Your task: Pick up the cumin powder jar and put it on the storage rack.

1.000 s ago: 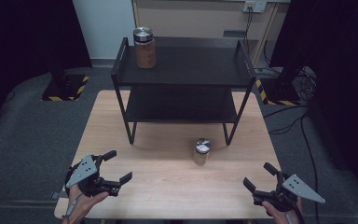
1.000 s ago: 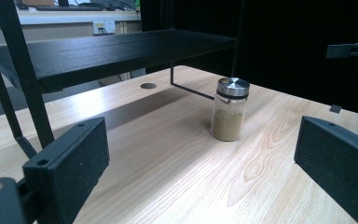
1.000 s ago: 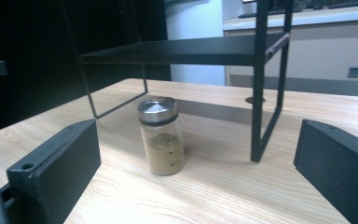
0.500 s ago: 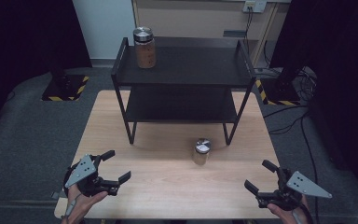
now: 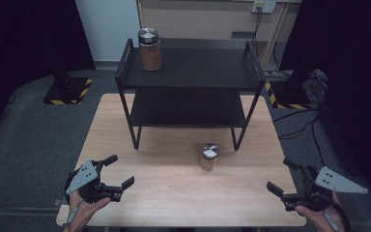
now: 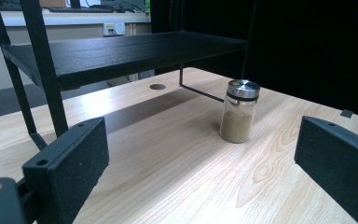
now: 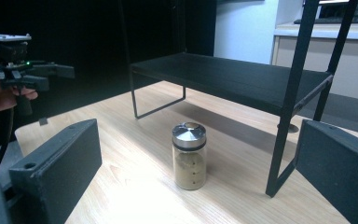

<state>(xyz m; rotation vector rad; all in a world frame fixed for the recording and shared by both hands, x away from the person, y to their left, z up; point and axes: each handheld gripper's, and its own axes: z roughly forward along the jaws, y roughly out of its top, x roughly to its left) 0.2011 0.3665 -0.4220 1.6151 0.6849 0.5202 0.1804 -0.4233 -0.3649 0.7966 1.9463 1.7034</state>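
A small glass jar (image 5: 208, 156) with a metal lid and tan powder stands on the wooden table (image 5: 174, 193), just in front of the black shelf rack (image 5: 188, 77). A taller jar (image 5: 149, 49) of brown powder stands on the rack's top shelf at the left. My left gripper (image 5: 119, 171) is open near the table's front left corner, its jaws pointing at the small jar (image 6: 238, 111). My right gripper (image 5: 283, 176) is open at the front right edge, also facing the small jar (image 7: 189, 155). Both are empty. The left gripper (image 7: 58, 71) appears far off in the right gripper view.
The rack's lower shelf (image 5: 188, 108) is bare, and its legs (image 5: 236, 135) stand close behind the small jar. Dark floor, cables (image 5: 314, 92) and hazard-striped stands (image 5: 67, 89) surround the table. A round hole (image 6: 157, 86) is in the tabletop under the rack.
My right gripper has drifted slightly right and toward the table's front edge. The left gripper and the jars stay as they were.
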